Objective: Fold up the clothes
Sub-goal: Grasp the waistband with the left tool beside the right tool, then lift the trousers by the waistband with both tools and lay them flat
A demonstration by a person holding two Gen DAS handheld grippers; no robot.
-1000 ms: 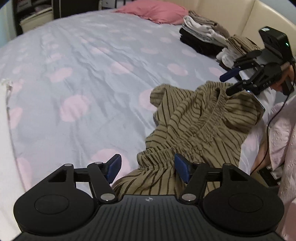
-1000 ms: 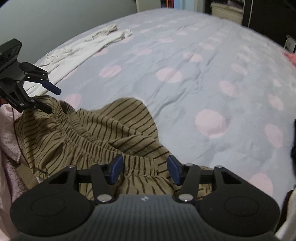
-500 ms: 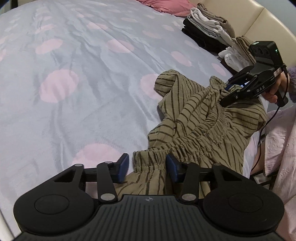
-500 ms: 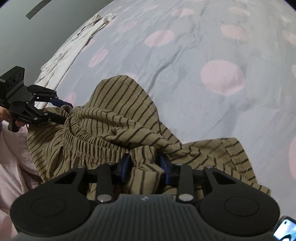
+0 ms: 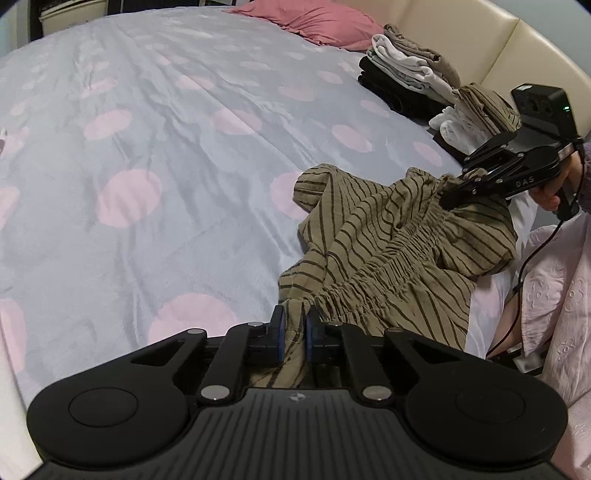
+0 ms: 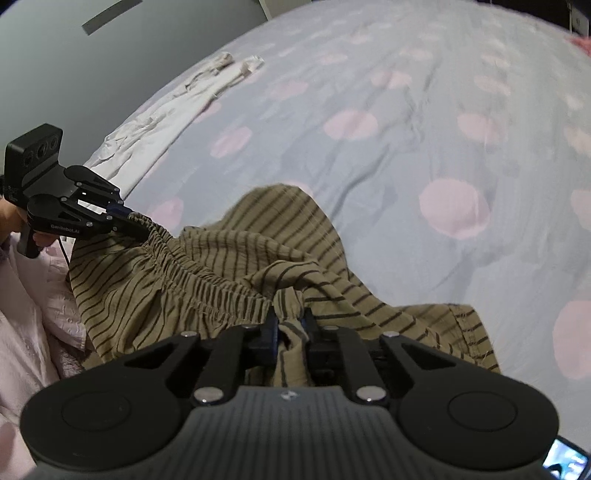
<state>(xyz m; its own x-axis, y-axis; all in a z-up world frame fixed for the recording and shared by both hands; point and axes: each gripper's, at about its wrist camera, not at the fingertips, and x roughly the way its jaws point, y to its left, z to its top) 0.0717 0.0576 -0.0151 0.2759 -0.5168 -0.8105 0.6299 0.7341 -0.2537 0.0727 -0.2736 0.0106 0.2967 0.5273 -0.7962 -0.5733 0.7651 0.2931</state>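
An olive-brown striped garment (image 5: 388,240) (image 6: 240,258) with an elastic waistband lies crumpled at the near edge of the bed. My left gripper (image 5: 293,325) is shut on one end of the gathered waistband. My right gripper (image 6: 290,326) is shut on the other end. In the left wrist view the right gripper (image 5: 448,197) holds the fabric slightly raised at the right. The right wrist view shows the left gripper (image 6: 129,221) pinching the waistband at the left. The waistband runs slack between the two. A hand holds each gripper's handle.
The bed has a grey-blue cover (image 5: 166,129) with pink dots. Stacks of folded clothes (image 5: 406,77) and a pink pillow (image 5: 317,22) lie by the cream headboard (image 5: 480,44). A white garment (image 6: 177,110) lies at the far left edge. The person's pink clothing (image 5: 554,288) is close by.
Both grippers, open a second ago, have closed on opposite ends of the striped garment's waistband. The fabric now rises a little at each held end.
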